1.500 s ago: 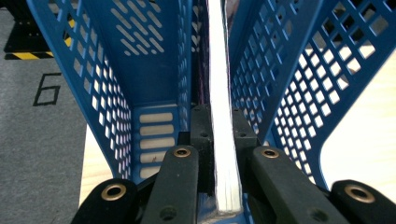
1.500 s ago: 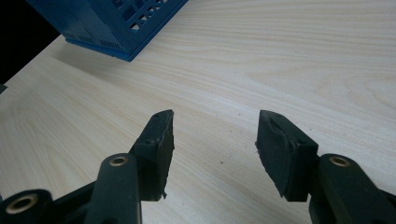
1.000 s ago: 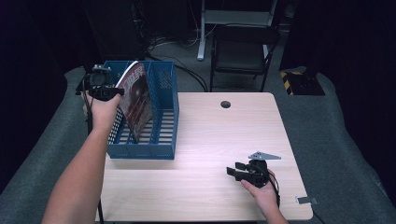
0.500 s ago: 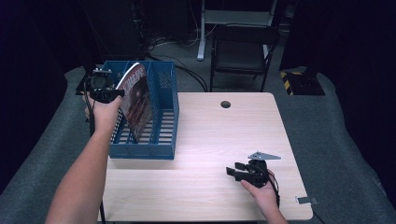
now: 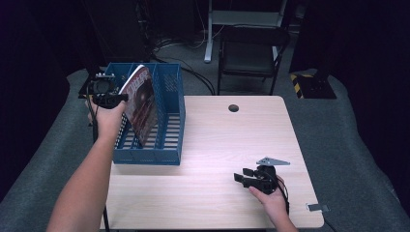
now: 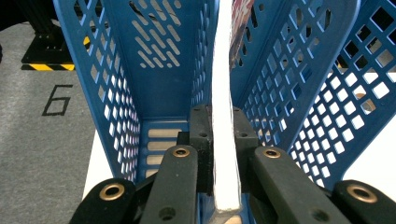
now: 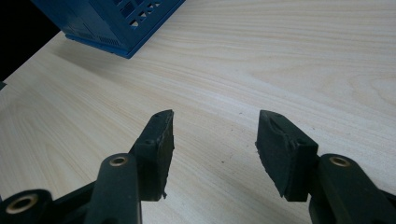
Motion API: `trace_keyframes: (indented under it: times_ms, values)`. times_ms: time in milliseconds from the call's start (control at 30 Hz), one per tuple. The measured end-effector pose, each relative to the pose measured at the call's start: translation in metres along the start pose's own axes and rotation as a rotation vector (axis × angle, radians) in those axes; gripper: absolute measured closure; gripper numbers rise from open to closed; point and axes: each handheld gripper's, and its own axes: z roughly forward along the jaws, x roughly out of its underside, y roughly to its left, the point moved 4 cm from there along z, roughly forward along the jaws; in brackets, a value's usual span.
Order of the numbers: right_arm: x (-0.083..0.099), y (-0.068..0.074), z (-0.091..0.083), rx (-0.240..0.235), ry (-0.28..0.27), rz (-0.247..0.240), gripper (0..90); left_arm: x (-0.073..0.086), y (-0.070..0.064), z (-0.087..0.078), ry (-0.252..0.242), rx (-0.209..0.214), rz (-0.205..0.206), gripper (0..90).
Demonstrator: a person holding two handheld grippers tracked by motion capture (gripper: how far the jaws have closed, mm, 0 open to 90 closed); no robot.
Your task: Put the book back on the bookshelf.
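A blue mesh file rack (image 5: 167,123) stands at the table's left side. A magazine (image 5: 141,104) with a dark red cover leans upright inside it. My left gripper (image 5: 121,96) is shut on the magazine's near top edge, above the rack's left side. In the left gripper view the magazine's white edge (image 6: 224,140) runs between the two pads, with the rack's walls (image 6: 116,93) on either side. My right gripper (image 5: 241,178) rests low over the table near the front right, open, with bare wood between its fingers (image 7: 159,140).
The light wooden table (image 5: 217,145) has a round cable hole (image 5: 233,108) near its far edge. A corner of the rack (image 7: 121,32) lies ahead of the right gripper. A black chair (image 5: 251,53) stands behind the table. Grey carpet surrounds the table.
The left gripper with the magazine has shifted very slightly; the right gripper stays in place, open.
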Motion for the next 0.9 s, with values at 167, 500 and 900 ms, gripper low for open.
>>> trace_keyframes:
  times_ms: [167, 500, 900]
  values:
    - [0.0005, 0.0004, 0.0009, 0.0, 0.004, -0.001, 46.0, 0.0007, -0.0017, -0.0001, -0.003, 0.013, 0.008, 80.2]
    - [0.0005, 0.0001, 0.0009, -0.001, 0.003, -0.003, 46.0, 0.0028, -0.0005, 0.0035, 0.022, 0.031, -0.002, 70.7]
    - [0.0005, 0.0, 0.0006, 0.0, 0.002, -0.001, 46.0, 0.0035, 0.0015, -0.0009, 0.03, 0.061, -0.021, 60.8]
